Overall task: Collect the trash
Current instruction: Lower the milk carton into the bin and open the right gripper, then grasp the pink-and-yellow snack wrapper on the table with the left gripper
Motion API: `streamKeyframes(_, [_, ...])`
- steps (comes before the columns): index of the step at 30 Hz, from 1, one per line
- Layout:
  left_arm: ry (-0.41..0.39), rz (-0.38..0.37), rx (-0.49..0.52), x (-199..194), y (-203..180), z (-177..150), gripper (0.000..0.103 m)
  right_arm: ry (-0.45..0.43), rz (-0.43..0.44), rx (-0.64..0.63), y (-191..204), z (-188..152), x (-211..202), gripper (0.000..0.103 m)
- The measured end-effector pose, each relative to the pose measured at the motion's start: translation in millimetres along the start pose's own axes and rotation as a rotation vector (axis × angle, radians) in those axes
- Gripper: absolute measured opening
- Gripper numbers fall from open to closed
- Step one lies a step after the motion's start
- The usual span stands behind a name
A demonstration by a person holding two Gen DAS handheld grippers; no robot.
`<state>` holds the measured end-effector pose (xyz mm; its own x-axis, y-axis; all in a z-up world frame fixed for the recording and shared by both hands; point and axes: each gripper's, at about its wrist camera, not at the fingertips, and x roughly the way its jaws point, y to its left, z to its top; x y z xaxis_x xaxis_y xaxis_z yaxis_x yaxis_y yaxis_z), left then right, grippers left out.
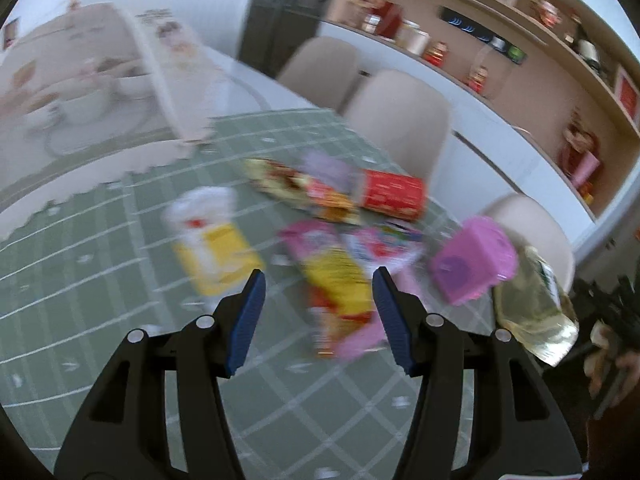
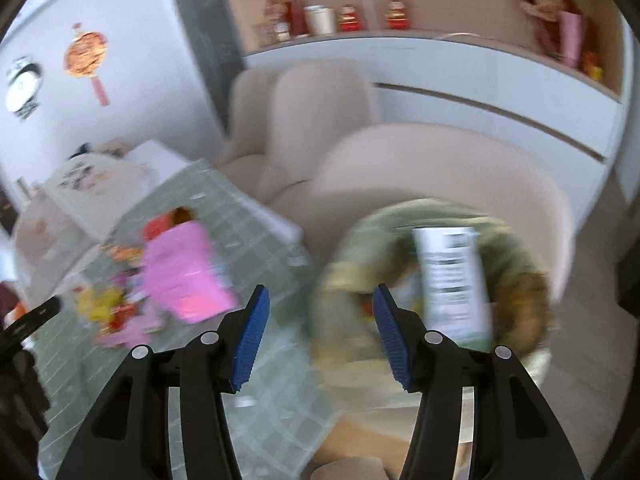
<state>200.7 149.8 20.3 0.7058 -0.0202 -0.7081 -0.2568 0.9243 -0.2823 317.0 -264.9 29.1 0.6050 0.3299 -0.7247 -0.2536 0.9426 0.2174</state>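
Both views are motion-blurred. My left gripper (image 1: 320, 304) is open and empty above the green checked tablecloth (image 1: 100, 280), its fingers either side of a yellow-and-pink snack wrapper (image 1: 340, 284). Around it lie a yellow-and-white packet (image 1: 212, 248), a red box (image 1: 392, 194), a patterned wrapper (image 1: 296, 188), a pink-white wrapper (image 1: 384, 244) and a pink box (image 1: 472, 264). A clear bottle (image 1: 536, 312) sits at the right. My right gripper (image 2: 320, 320) is open and empty beside the table edge, in front of a bin lined with an olive bag (image 2: 432, 280) holding a white-labelled bottle (image 2: 452, 280). The pink box (image 2: 184, 272) lies to its left.
Beige chairs (image 1: 400, 120) stand along the table's far side, also in the right wrist view (image 2: 320, 120). A large printed box (image 1: 80, 92) stands at the back left of the table. Shelves with jars (image 1: 440, 40) line the wall behind.
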Motion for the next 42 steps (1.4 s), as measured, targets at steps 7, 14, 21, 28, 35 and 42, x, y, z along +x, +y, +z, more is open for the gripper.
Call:
streamKeyframes(7, [0.005, 0.026, -0.058, -5.1, 40.2, 1.9, 0.053, 0.071, 0.14, -0.094, 61.0, -30.4, 21.9, 0.051])
streamKeyframes(14, [0.073, -0.071, -0.022, 26.8, 16.3, 0.2, 0.053, 0.078, 0.115, -0.138, 80.5, -44.4, 23.9, 0.051])
streamKeyframes(21, [0.144, -0.117, -0.005, 58.6, -11.6, -5.2, 0.053, 0.099, 0.04, -0.124, 73.0, -56.0, 30.0, 0.051])
streamKeyframes(28, [0.152, -0.109, 0.065, 61.3, -34.3, -18.1, 0.053, 0.12, 0.037, -0.141, 76.7, -63.7, 37.0, 0.051])
streamKeyframes(35, [0.126, -0.218, 0.316, 38.5, -70.2, -35.2, 0.053, 0.132, 0.059, -0.148, 77.8, -68.3, 40.9, 0.051])
streamKeyframes(42, [0.251, -0.17, 0.419, 97.4, -94.1, -34.1, 0.053, 0.123, 0.059, -0.15, 75.8, -69.4, 34.8, 0.051])
